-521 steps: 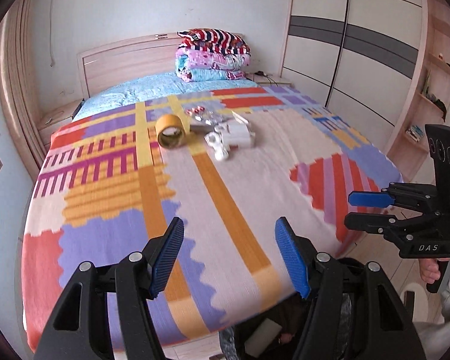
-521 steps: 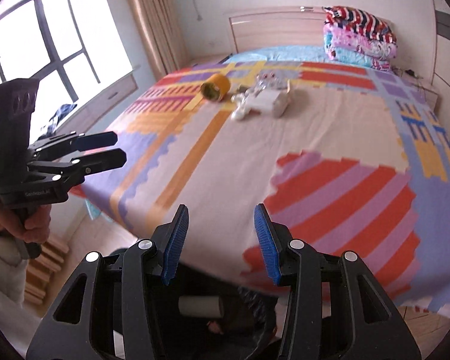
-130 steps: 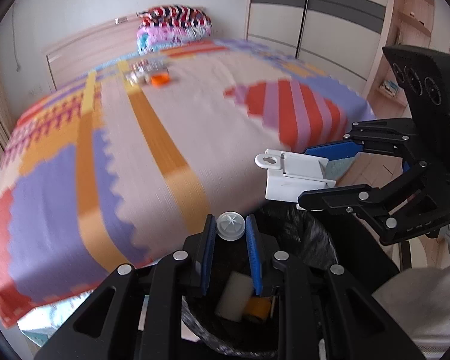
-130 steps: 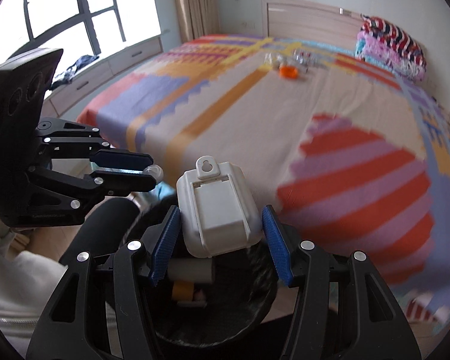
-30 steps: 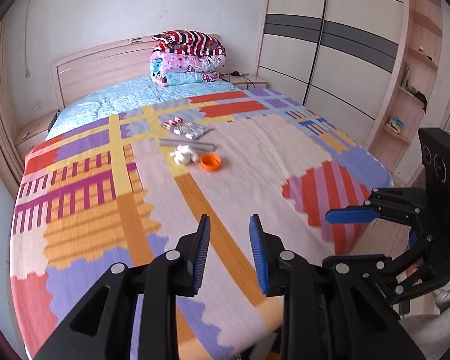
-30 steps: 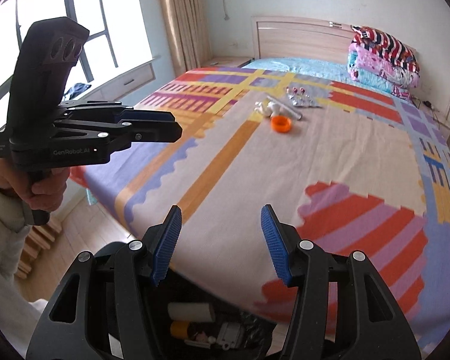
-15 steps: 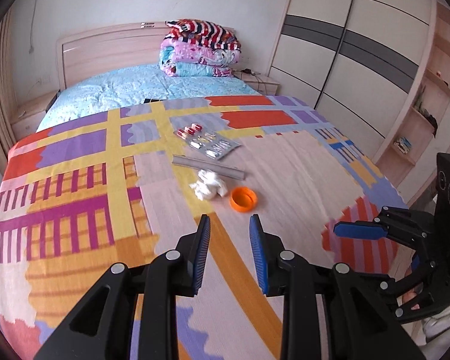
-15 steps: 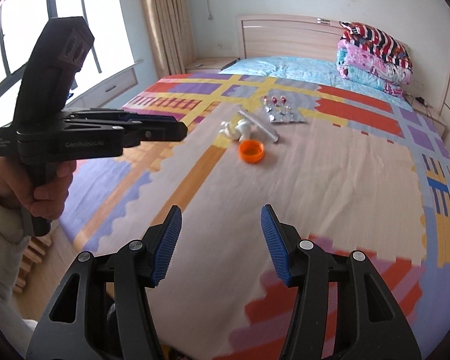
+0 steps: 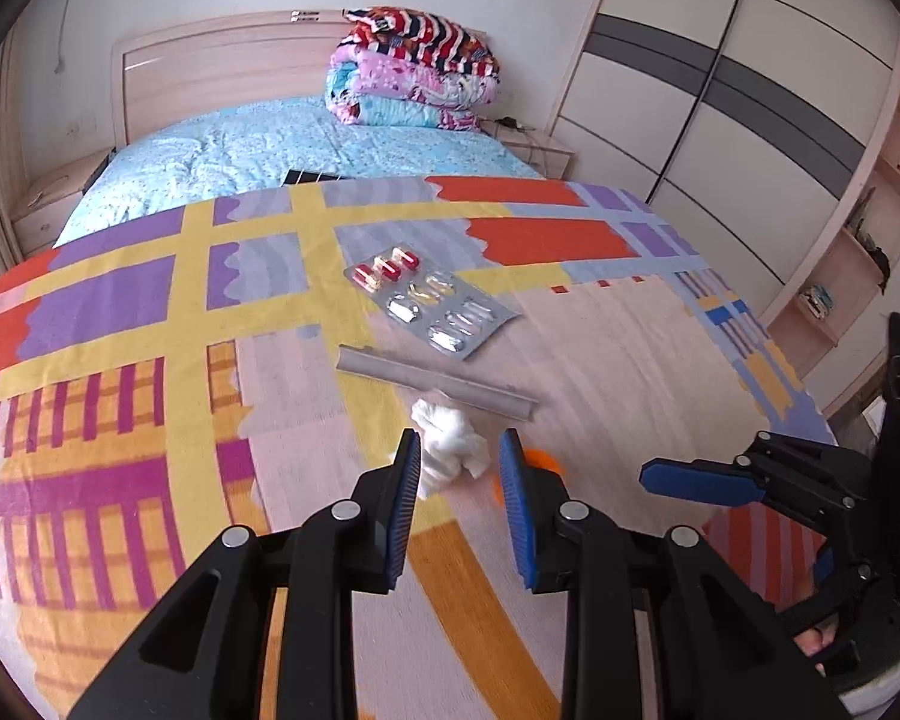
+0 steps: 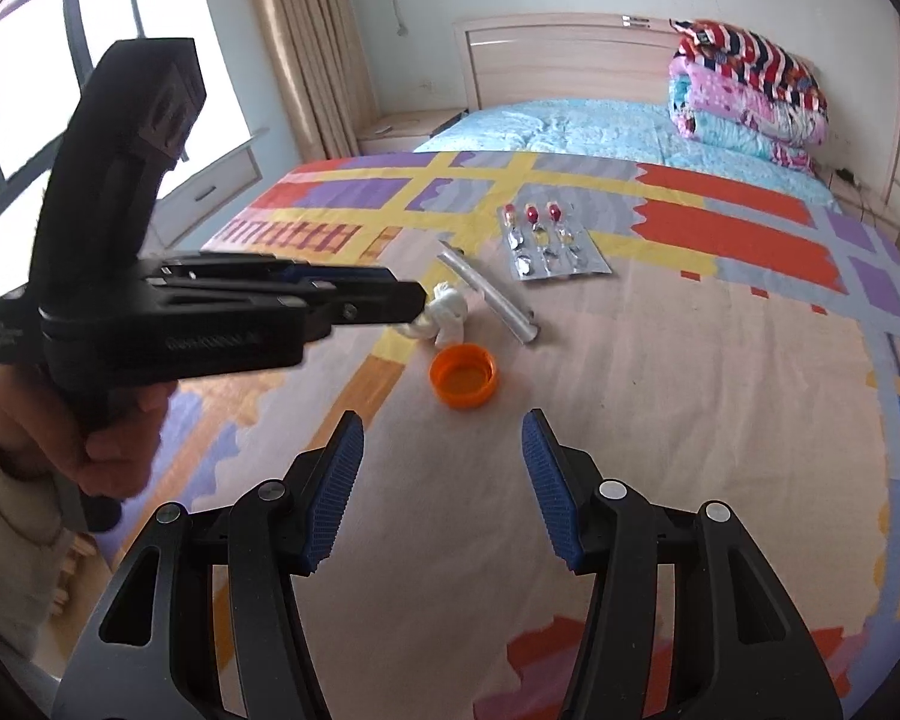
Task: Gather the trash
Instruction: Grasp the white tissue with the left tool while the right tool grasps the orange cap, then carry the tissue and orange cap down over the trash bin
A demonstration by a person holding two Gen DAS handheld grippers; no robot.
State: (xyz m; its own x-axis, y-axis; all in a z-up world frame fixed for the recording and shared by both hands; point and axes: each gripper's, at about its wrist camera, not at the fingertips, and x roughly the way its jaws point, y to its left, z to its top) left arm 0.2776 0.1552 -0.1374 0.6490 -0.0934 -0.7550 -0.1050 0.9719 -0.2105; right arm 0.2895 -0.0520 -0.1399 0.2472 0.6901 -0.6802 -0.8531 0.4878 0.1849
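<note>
On the patterned bedspread (image 9: 150, 360) lie a crumpled white tissue (image 9: 450, 456), an orange bottle cap (image 10: 463, 375), a grey plastic strip (image 9: 438, 381) and a silver blister pack with red capsules (image 9: 432, 300). My left gripper (image 9: 459, 480) is open by a narrow gap and hovers just before the tissue, which shows between its fingertips. From the right wrist view the left gripper (image 10: 414, 300) sits over the tissue (image 10: 444, 312). My right gripper (image 10: 444, 468) is open and empty, a short way short of the cap. The cap (image 9: 540, 459) is half hidden behind the left gripper's right finger.
Folded quilts (image 9: 414, 72) are stacked against the headboard (image 9: 210, 72). A wardrobe (image 9: 720, 120) lines the right wall; the window and curtain (image 10: 306, 48) are on the left. A dark flat object (image 9: 315, 177) lies on the blue sheet. A hand (image 10: 108, 438) holds the left gripper.
Both grippers have moved forward over the bed toward the trash. The tissue now sits between the left fingertips in view, and the cap is closer to the right gripper.
</note>
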